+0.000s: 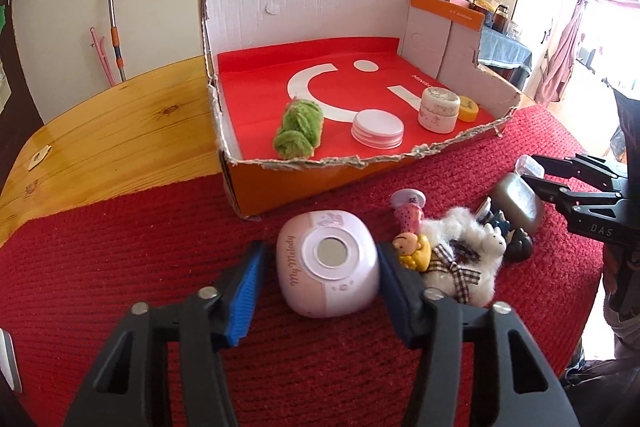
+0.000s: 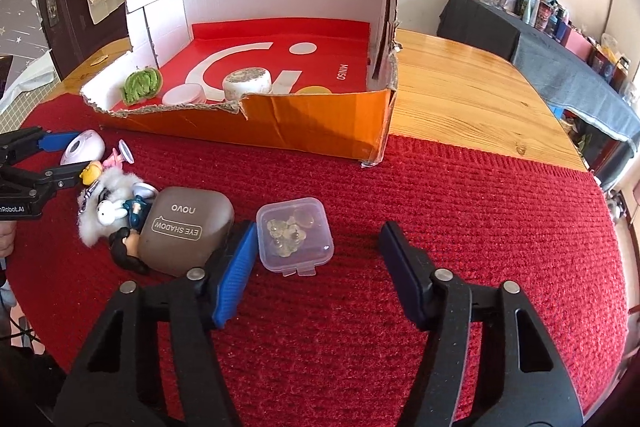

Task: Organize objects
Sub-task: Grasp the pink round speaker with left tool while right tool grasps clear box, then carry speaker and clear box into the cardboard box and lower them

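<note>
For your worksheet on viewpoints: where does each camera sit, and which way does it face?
Left wrist: on the left hand-held gripper, facing down at the pink case between its fingers; box beyond.
Right wrist: on the right hand-held gripper, facing the clear box.
Shared: box, pink case, toys, each other's gripper.

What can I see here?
Box: one, orange and white, on the table.
Fuzzy ball: one, green, in the box.
Flat tin: one, white, in the box.
Jar: one, white, in the box.
Small pot: one, yellow, beside the jar.
Gadget: one, pink, on the mat.
Toys: one heap, mixed colours, beside the gadget.
Case: one, brown, beside the toys.
Clear tub: one, see-through, on the mat.
Mat: one, red, on the table.
Table: one, wooden.
Left gripper: one, black, open around the gadget.
Right gripper: one, black, open by the clear tub.
</note>
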